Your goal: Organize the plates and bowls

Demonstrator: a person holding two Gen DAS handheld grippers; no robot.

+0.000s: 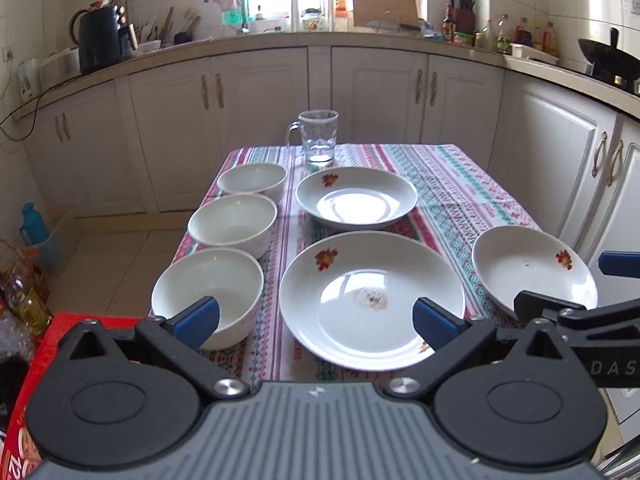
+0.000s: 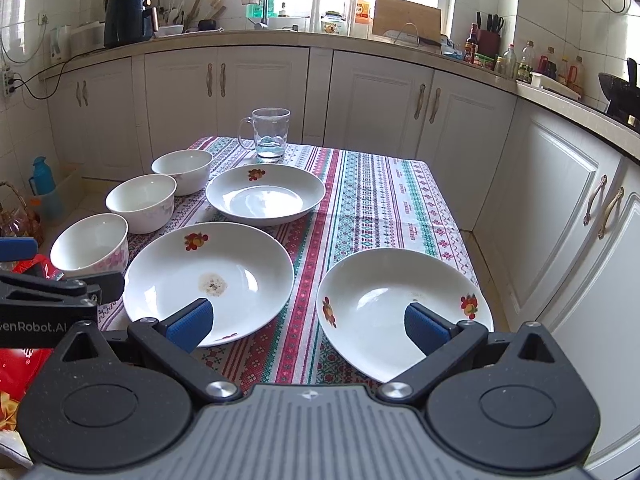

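Three white bowls stand in a row on the table's left side: near [image 1: 208, 292] [image 2: 90, 246], middle [image 1: 234, 222] [image 2: 141, 200], far [image 1: 252, 178] [image 2: 182, 168]. Three white plates with red fruit prints lie to their right: a stained near plate [image 1: 360, 280] [image 2: 208, 272], a far plate [image 1: 356, 196] [image 2: 266, 194], and a right plate [image 1: 528, 264] [image 2: 384, 300]. My left gripper [image 1: 316, 322] is open and empty, hovering at the near edge between the near bowl and the stained plate. My right gripper [image 2: 308, 326] is open and empty, between the stained plate and the right plate.
A glass mug [image 1: 318, 136] [image 2: 270, 132] stands at the table's far edge. The patterned tablecloth [image 1: 460, 184] [image 2: 380, 200] covers the table. White cabinets and a cluttered counter run behind. A red box [image 1: 36, 360] and bottles [image 1: 24, 300] are at the left.
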